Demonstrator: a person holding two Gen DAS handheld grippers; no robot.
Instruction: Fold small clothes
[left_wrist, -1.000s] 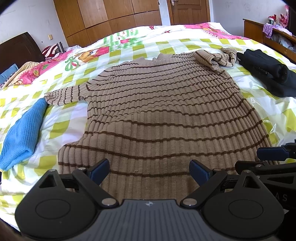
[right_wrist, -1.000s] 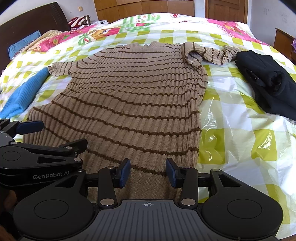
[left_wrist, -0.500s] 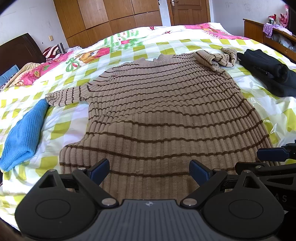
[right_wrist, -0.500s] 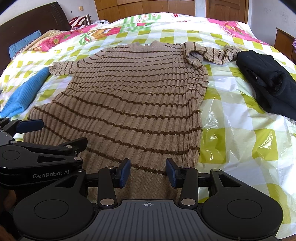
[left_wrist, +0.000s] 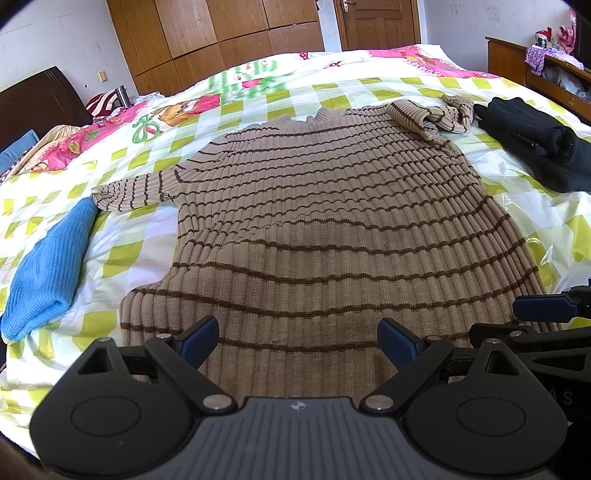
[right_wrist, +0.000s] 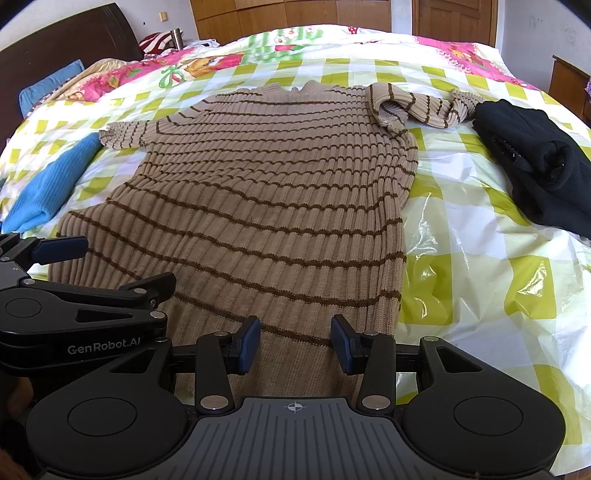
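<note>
A tan ribbed sweater with thin brown stripes (left_wrist: 325, 229) lies flat on the bed, hem toward me; it also shows in the right wrist view (right_wrist: 258, 206). Its left sleeve (left_wrist: 129, 192) lies out flat. Its right sleeve (left_wrist: 432, 114) is bunched up near the shoulder. My left gripper (left_wrist: 297, 341) is open and empty over the hem's middle. My right gripper (right_wrist: 295, 347) is open and empty over the hem's right part. Each gripper shows at the edge of the other's view, the left one (right_wrist: 59, 247) and the right one (left_wrist: 543, 308).
A folded blue knit (left_wrist: 48, 273) lies left of the sweater. A black garment (left_wrist: 539, 144) lies to the right. The bed has a green-checked cover (right_wrist: 480, 229) with a plastic sheen. A wooden cabinet (left_wrist: 517, 62) stands at the right and a wardrobe (left_wrist: 221, 33) at the back.
Both views have pulled back slightly from the sweater. The grippers stay open and the sweater has not moved.
</note>
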